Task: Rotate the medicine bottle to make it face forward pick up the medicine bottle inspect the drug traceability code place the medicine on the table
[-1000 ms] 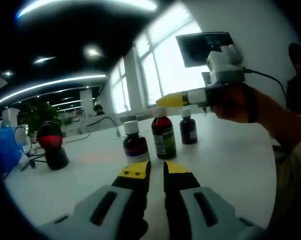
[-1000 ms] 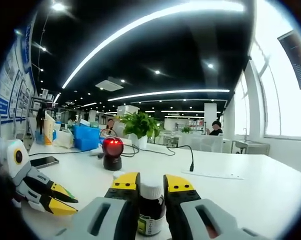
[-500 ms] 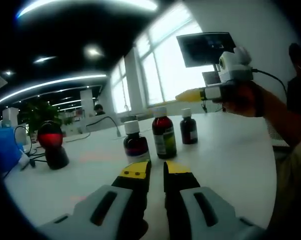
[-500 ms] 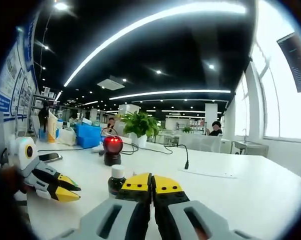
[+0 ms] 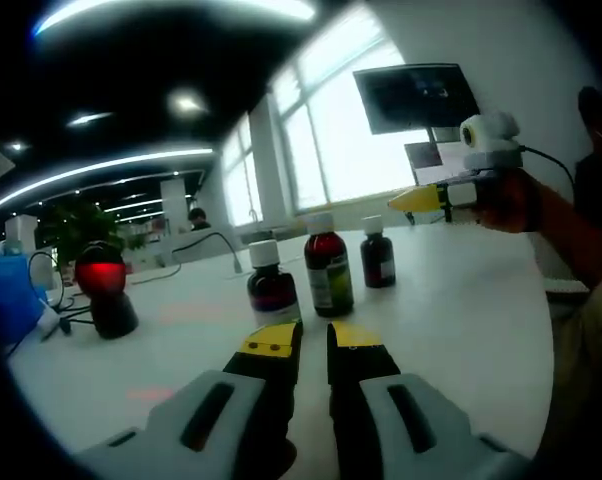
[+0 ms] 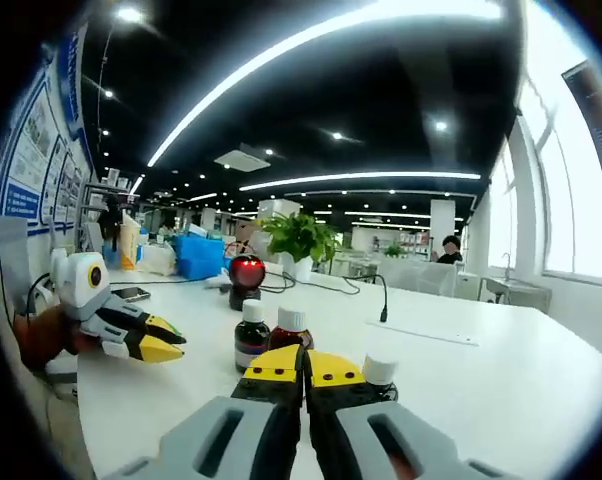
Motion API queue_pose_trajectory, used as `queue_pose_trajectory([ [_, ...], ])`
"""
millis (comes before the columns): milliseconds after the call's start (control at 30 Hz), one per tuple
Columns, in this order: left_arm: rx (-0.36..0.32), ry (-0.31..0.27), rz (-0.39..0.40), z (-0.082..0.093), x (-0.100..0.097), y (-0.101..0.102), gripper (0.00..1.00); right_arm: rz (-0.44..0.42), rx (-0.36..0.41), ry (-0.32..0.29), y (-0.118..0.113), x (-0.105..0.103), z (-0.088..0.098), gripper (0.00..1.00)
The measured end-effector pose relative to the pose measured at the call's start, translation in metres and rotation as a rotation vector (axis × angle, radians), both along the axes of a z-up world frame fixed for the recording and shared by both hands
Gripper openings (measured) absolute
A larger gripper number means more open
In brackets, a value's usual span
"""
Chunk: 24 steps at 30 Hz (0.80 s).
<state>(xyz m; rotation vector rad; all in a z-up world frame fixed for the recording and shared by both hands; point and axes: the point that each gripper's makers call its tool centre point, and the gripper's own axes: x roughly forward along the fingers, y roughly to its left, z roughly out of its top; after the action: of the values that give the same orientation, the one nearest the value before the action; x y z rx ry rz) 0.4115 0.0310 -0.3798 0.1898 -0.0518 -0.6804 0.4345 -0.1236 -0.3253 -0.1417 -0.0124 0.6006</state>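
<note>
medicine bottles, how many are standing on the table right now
3, in a row on the white table in the left gripper view: nearest bottle, taller middle bottle, small far bottle. None is held by either hand-held gripper. Others could be hidden outside the frame.

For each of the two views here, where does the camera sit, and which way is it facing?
Left gripper view: rides the left gripper, low over the white table, facing three medicine bottles and windows; the right gripper enters with the person's hand.
Right gripper view: rides the right gripper, facing the office interior.
Shared: the bottles, red scanner, and each other's gripper.
</note>
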Motion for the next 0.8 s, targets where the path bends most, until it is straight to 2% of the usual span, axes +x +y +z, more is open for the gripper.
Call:
queue_pose_trajectory([
  [267, 0.001, 0.000, 0.003, -0.001, 0.001, 0.000, 0.04, -0.013, -0.060, 0.005, -0.008, -0.009, -0.016, 0.00],
  [567, 0.003, 0.001, 0.007, -0.001, 0.001, 0.001, 0.04, -0.015, -0.051, 0.035, -0.013, -0.014, -0.033, 0.00],
  [800, 0.007, 0.000, 0.011, -0.001, 0.001, 0.001, 0.04, -0.019, -0.026, 0.050, -0.021, -0.012, -0.037, 0.00],
])
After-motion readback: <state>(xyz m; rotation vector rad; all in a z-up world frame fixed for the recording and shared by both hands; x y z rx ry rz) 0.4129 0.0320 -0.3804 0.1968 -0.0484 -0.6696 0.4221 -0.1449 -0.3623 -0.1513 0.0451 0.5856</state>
